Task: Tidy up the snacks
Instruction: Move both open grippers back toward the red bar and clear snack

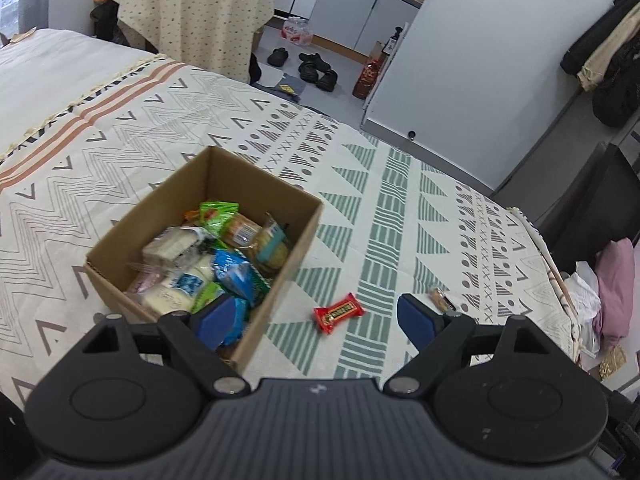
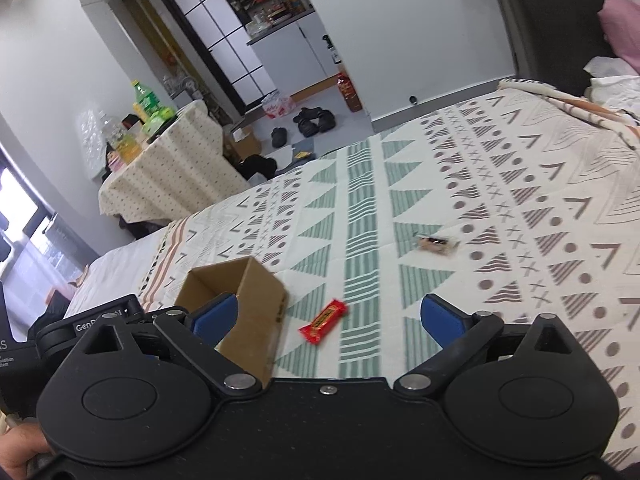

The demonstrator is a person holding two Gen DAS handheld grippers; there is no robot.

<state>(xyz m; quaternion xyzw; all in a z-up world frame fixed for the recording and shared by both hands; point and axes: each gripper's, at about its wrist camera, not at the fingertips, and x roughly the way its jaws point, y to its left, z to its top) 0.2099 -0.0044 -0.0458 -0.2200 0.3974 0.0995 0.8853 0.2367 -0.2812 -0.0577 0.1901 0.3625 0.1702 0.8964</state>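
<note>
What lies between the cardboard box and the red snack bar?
Only bare patterned bedspread separates the cardboard box and red snack bar, in both views.

A small home is shown, with bed and kitchen in one room. A bed (image 1: 360, 200) with a patterned cover fills the middle. At 12 o'clock a surface (image 1: 188, 4) draped in a dotted cloth is seen. Shoes (image 1: 316, 70) are left on the floor, white kitchen cupboards (image 1: 360, 12) stand behind them, and coats (image 1: 612, 52) are hung at 2 o'clock.
</note>
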